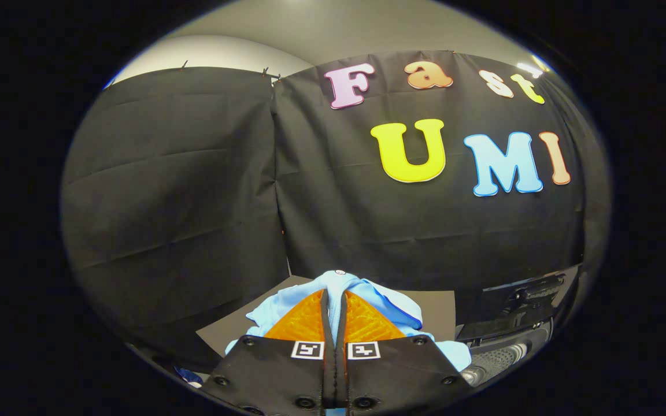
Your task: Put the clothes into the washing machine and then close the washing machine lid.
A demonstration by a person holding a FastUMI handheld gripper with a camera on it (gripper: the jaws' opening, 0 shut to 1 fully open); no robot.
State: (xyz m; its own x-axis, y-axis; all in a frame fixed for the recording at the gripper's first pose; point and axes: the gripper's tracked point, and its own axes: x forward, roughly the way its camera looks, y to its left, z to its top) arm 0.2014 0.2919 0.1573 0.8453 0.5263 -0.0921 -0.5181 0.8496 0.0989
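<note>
A light blue garment [388, 303] with a darker blue trim is bunched between and around my gripper [333, 294] fingers, held up above the surface below. Both fingers press on the cloth, with a thin strip of it showing in the narrow gap between them. The cloth spills out to both sides of the fingers and below them. To the right, lower down, the dark body of the washing machine [518, 312] shows, with a ribbed grey part [498, 361] at its near side; I cannot tell how its lid stands.
A grey-brown board or table top [440, 315] lies under the garment, beyond the fingers. The black cloth wall [194, 190] stands close behind it and wraps around the left side. A small blue and white thing [189, 377] lies low at the left.
</note>
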